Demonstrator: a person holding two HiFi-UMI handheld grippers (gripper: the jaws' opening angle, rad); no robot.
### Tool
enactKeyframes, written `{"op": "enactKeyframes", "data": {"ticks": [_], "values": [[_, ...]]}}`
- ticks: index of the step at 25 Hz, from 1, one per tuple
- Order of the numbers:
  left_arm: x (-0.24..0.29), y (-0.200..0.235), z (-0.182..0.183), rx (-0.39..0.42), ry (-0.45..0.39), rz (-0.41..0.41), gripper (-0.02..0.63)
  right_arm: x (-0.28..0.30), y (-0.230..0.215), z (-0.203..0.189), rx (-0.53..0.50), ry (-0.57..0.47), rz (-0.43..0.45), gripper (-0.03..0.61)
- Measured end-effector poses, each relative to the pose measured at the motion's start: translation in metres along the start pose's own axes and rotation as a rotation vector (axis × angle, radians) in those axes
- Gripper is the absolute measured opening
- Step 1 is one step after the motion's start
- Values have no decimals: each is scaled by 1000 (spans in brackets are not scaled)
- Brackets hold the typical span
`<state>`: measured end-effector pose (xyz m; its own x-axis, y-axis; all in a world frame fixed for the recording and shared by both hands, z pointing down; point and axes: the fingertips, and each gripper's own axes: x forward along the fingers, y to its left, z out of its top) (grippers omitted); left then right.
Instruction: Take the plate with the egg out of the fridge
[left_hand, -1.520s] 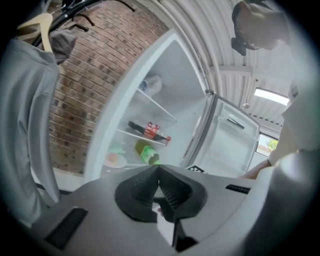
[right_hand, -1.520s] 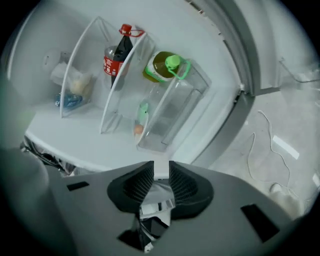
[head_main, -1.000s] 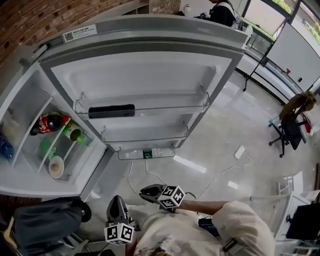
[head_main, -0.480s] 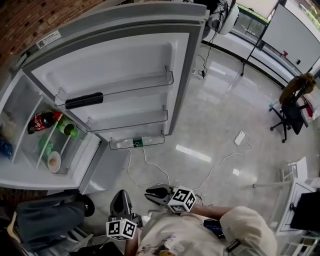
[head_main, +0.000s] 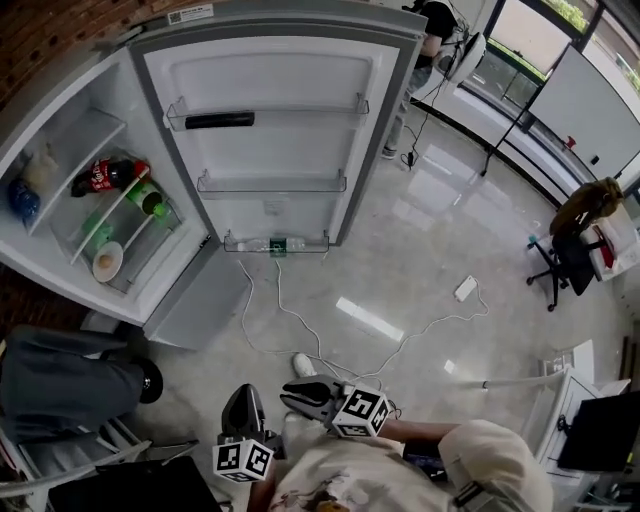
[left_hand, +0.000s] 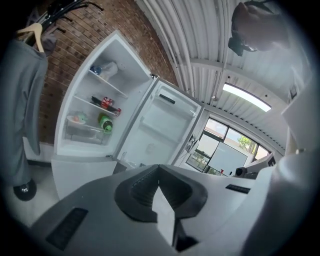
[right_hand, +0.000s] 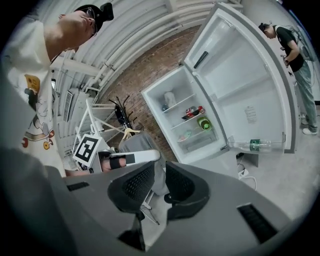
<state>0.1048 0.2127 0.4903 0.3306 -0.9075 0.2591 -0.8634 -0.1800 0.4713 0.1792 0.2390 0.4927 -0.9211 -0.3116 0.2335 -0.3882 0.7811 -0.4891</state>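
At the near edge of the left gripper view, left gripper with jaw tips pressed together, nothing pinched between them. Low in the right gripper view, right gripper with jaws spread, a clear gap between the ribbed pads, nothing held.

Both at bottom centre of the head view, side by side, close to the person's cream shirt and well apart from the fridge.

Beyond them on the pale glossy floor, a white cable trailing from the foot of the open fridge door. On that door, a black bar-shaped item in the top rack and a clear water bottle lying in the bottom rack.

Upper left of the head view, fridge standing open against a brick wall. Inside, plate in the lower part, untouched, with what looks like the egg at its middle, too small to be sure. Near it a green bottle; on the shelf above, a cola bottle lying on its side; higher still, a blue item.

Lower left, a grey garment. Far right, an office chair.
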Motion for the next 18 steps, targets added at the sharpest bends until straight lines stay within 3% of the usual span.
{"op": "enactKeyframes", "data": {"ticks": [8, 13, 18], "values": [[-78, -19, -53, -59, 16, -29, 9, -20, 51, -2, -84, -91, -66, 74], [-104, -21, -52, -36, -10, -18, 9, -19, 65, 0, -136, -143, -108, 74], [-110, -26, -28, -5, -86, 24, 9, -20, 61, 4, -154, -146, -118, 74]]}}
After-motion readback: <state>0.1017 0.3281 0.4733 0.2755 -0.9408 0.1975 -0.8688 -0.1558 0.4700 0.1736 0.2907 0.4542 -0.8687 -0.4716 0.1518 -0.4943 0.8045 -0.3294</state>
